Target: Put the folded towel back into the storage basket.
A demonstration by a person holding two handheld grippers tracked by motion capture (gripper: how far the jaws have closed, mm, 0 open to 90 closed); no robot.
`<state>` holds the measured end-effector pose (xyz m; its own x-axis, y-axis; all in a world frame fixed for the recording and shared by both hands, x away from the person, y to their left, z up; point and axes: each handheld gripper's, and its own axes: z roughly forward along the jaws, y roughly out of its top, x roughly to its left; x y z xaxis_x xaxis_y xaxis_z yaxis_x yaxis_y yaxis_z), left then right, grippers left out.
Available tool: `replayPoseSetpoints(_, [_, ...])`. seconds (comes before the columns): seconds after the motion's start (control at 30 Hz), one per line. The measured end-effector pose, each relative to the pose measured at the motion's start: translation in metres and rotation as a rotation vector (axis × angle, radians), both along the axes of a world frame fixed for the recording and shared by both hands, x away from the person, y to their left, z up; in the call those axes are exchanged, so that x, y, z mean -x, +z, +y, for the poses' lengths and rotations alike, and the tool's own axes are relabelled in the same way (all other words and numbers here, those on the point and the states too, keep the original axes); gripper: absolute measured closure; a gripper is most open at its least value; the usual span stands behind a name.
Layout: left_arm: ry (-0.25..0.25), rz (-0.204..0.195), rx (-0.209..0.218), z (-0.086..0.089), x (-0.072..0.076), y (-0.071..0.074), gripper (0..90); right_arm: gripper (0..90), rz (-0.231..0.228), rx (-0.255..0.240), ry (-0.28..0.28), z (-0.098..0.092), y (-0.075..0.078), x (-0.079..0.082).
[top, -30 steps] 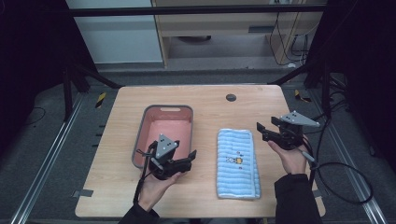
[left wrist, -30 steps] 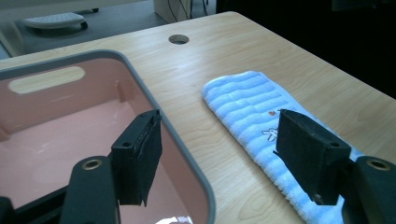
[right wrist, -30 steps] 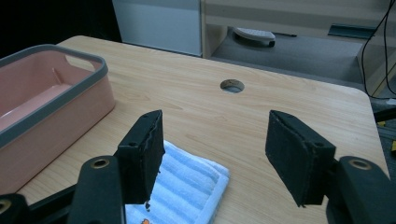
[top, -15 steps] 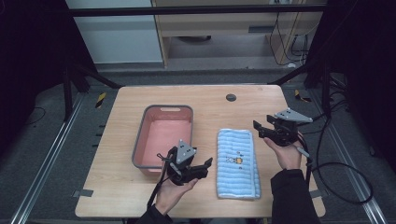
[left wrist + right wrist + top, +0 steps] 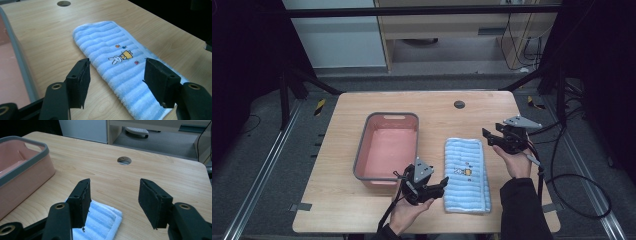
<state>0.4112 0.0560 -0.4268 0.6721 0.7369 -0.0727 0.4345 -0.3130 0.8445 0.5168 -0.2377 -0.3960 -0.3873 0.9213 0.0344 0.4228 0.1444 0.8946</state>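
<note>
towel [image 5: 466, 173]: folded blue one with a bunny print, lying flat on the table [image 5: 362, 210], just right of the bin [image 5: 387, 150].
left gripper [image 5: 436, 187]: near end of the towel, jaws spread but they've just been closing, nothing between them yet, the towel lies just beyond the tips.
right gripper [image 5: 488, 136]: hovering by the far right corner, jaws also apart and just been closing, empty so far.
risk: I'd guess pinching only the top layer, so the fold opens up and the thing flops when lifted. Closing early above the cloth would grab nothing.
in the way: the bin wall sits close to the left hand. The cable hole [image 5: 459, 104] is well clear.
</note>
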Motion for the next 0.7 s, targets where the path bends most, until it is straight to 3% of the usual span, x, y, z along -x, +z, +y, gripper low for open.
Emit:
replayPoseSetpoints(0.3, [-0.017, 0.028, -0.024, -0.006, 0.002, -0.016, 42.1, 45.3, 0.045, -0.007, -0.001, 0.0, -0.017, -0.007])
replayPoseSetpoints(0.53, [-0.027, 0.063, -0.037, -0.01, 0.003, -0.03, 43.3, 46.5, 0.058, 0.001, 0.0, -0.002, -0.026, -0.011])
replayPoseSetpoints(0.7, [-0.031, 0.067, -0.054, -0.016, 0.005, -0.039, 45.1, 47.6, 0.068, 0.009, 0.007, -0.001, -0.036, -0.012])
